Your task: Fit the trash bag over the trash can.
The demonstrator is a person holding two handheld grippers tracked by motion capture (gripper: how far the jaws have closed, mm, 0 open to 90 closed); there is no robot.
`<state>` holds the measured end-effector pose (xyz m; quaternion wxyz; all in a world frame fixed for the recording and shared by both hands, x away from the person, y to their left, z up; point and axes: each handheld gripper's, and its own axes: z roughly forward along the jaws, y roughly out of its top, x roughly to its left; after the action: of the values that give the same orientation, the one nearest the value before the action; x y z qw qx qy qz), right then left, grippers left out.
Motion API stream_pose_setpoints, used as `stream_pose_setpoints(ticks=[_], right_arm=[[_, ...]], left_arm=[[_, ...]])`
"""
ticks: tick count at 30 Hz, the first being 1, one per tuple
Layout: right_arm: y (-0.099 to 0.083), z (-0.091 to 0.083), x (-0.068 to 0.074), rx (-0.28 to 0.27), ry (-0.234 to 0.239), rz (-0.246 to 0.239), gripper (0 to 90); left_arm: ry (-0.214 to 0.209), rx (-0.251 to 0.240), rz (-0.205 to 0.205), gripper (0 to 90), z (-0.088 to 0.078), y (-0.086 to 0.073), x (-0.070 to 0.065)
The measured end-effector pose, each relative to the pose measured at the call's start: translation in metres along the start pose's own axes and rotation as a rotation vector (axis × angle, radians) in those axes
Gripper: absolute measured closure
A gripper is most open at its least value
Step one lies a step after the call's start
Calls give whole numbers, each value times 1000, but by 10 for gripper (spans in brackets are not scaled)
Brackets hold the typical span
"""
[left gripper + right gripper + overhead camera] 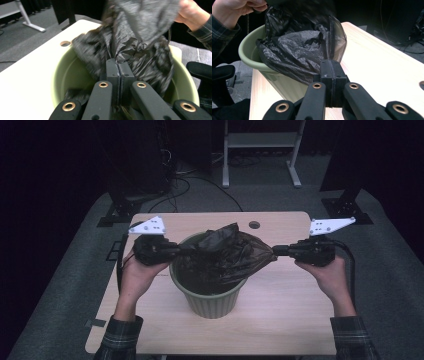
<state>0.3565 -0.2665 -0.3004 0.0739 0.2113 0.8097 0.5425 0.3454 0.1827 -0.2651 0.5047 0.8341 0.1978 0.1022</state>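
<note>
Two grippers hold one black plastic bag from opposite sides, over one green bin that stands near the middle of the one wooden table. Left gripper has its jaws pressed together on a fold of the bag at the bin's left rim; in the left gripper view the plastic rises straight out from between the closed pads and spreads upward and away above the bin's pale green inside. Right gripper has its jaws clamped flat together as well, with the bag's right edge drawn to a point at their tips; in the right gripper view the film starts right at the closed pads and hangs over the bin's rim and outer wall, just beyond the bin on the table side. Stretched between the two grips, the bag lies with its long axis level, running left to right across the mouth of the bin, its right end tapering towards the right gripper while its crumpled middle bulges up at the back and sags down into the bin. Each hand grips its tool from behind, well apart from the other, on either side of the bin.
</note>
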Motion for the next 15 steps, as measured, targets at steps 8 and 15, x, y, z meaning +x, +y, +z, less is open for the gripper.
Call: stream_pose_setpoints(ticks=[8,15], right_arm=[[-7,-20,-3,-8,-33,-4,899],[-17,-33,-6,8,-60,5,899]], left_arm=[[65,-27,-78,892,-35,-25,18],[89,-36,-143,892,-49,-47,29]])
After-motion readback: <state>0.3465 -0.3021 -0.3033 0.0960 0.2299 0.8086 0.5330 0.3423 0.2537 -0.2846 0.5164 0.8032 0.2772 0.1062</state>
